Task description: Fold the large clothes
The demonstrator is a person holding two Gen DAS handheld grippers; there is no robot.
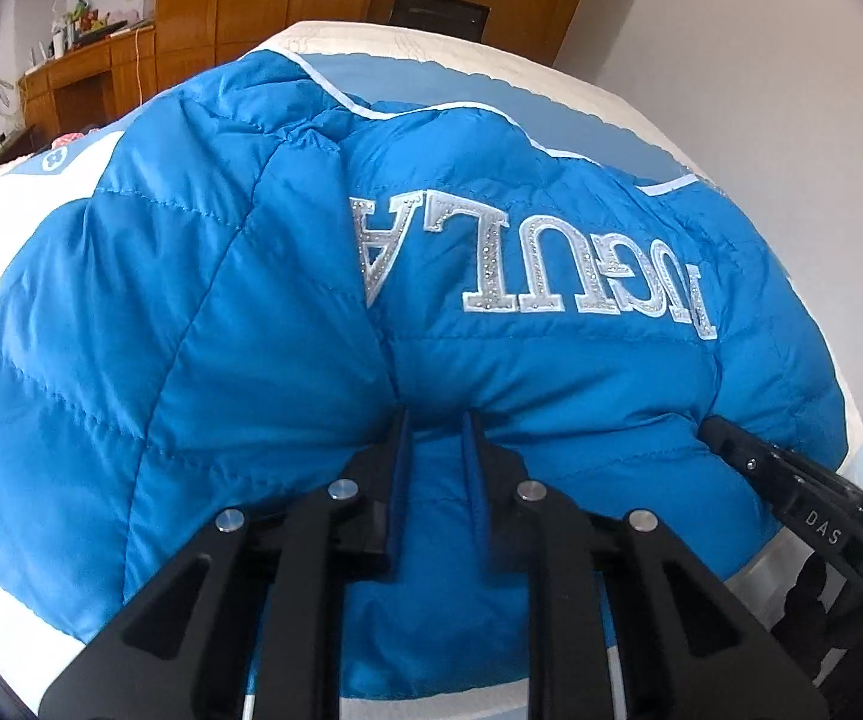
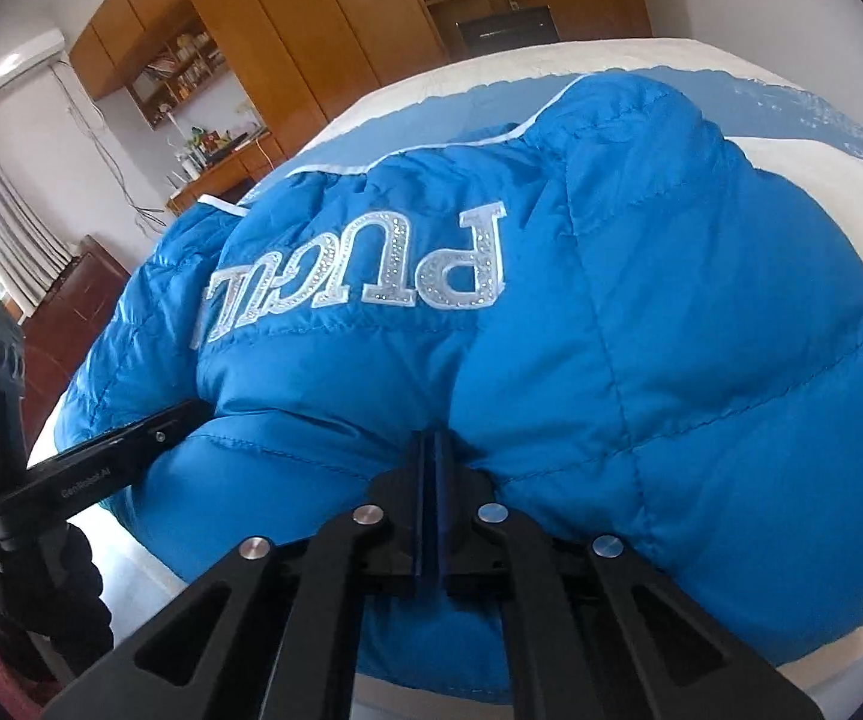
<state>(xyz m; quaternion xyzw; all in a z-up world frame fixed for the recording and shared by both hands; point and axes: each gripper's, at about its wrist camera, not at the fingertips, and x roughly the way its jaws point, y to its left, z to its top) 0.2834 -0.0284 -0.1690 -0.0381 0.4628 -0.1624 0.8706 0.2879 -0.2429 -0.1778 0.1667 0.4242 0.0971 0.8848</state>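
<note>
A blue quilted puffer jacket point(image 1: 203, 324) with silver letters lies back-up on the bed and fills both views point(image 2: 671, 312). My left gripper point(image 1: 436, 420) is open, its blue-padded fingers a little apart, tips pressed into the jacket's near edge. My right gripper point(image 2: 429, 438) is shut on a fold of the jacket's near edge. The right gripper also shows at the right of the left wrist view point(image 1: 709, 427), at the same edge. The left gripper shows at the left of the right wrist view point(image 2: 194, 411).
The bed point(image 1: 431, 42) has a white and blue cover. Wooden wardrobes point(image 2: 311, 30) stand behind it, with a cluttered wooden desk point(image 1: 89, 66) at the far left. A dark cabinet point(image 2: 77, 294) and curtains are at the left in the right wrist view.
</note>
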